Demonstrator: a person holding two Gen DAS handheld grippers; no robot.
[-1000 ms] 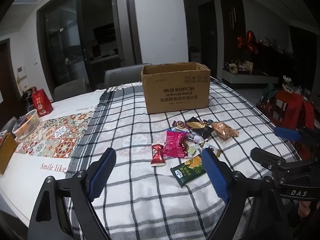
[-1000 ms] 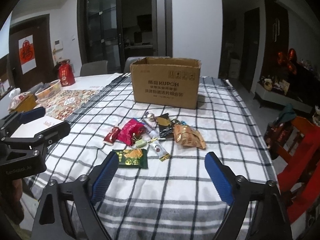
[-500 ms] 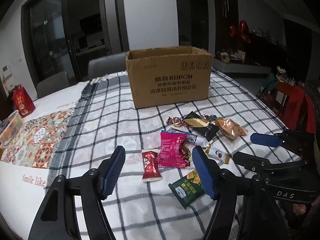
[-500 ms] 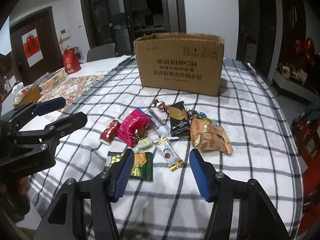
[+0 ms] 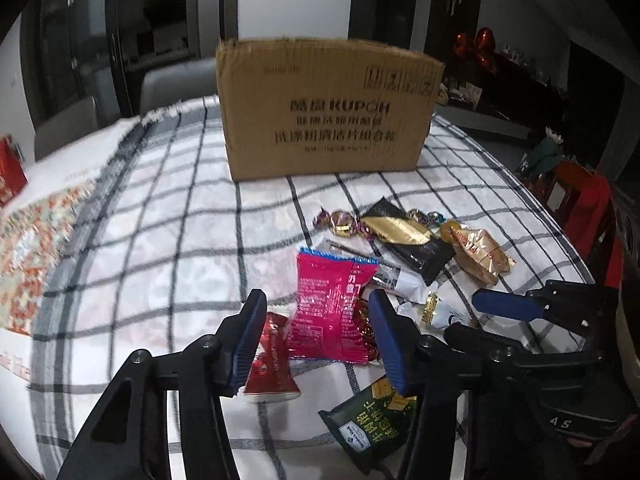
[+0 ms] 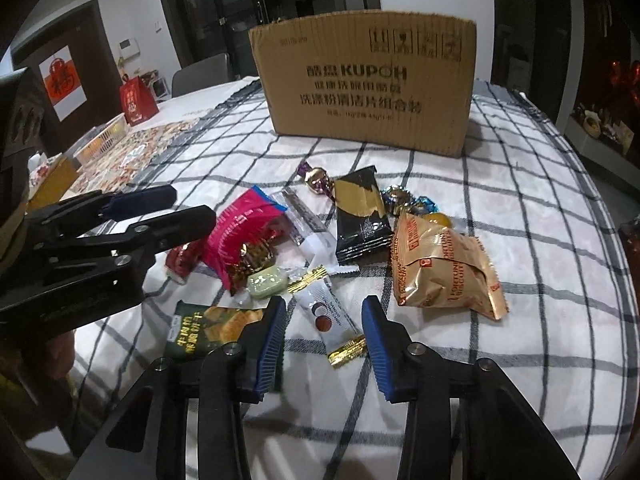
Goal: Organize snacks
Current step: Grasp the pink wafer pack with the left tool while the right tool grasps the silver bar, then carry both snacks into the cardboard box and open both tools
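Left gripper [image 5: 316,328]: jaws closing, nothing pinched; frames the pink packet [image 5: 332,308]
Right gripper [image 6: 324,334]: jaws closing, nothing pinched; white sachet [image 6: 328,316] between
Snacks: all loose on the checked cloth [image 6: 540,208]
Cardboard box [image 6: 368,80]: behind; contents unseen
Progress: judged barely started

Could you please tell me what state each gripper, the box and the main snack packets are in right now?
cardboard box: upright; top not visible.
left gripper: jaws closing over the pink packet, not gripping.
right gripper: jaws closing over the white stick packet, not gripping.
gold biscuit bag: sealed, lying flat.
green packet: lying flat, untouched.
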